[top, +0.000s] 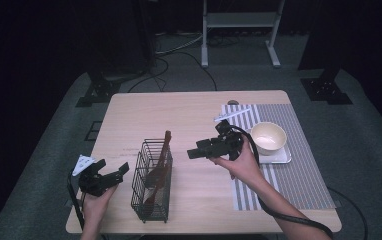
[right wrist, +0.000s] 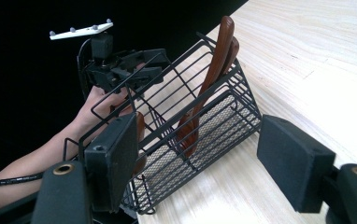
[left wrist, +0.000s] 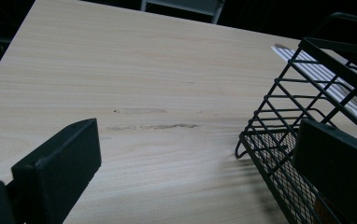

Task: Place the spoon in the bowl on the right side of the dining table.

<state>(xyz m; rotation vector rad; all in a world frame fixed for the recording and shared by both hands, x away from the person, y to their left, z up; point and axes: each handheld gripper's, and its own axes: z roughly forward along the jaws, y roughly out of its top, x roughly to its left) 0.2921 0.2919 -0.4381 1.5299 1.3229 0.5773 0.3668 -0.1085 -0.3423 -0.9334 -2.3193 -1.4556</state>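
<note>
A black wire basket (top: 151, 187) stands near the table's front edge, left of centre, with brown wooden utensils (top: 162, 159) leaning inside it. My left gripper (top: 114, 167) is held just left of the basket, open and holding nothing. In the left gripper view the open left gripper (left wrist: 200, 144) faces bare tabletop, with the basket (left wrist: 298, 116) at the right, behind the right jaw. My right gripper (top: 194, 150) hovers right of the basket, pointing at it, open. In the right gripper view the open right gripper (right wrist: 200, 161) frames the basket (right wrist: 223, 116) and the wooden utensils (right wrist: 214, 70).
A cream bowl (top: 268, 137) sits on a white tray (top: 281, 158) on a striped placemat (top: 294, 180) at the table's right. The wooden table (top: 179, 112) has bare room at the back left. A white stand (top: 239, 22) and cables are on the floor beyond.
</note>
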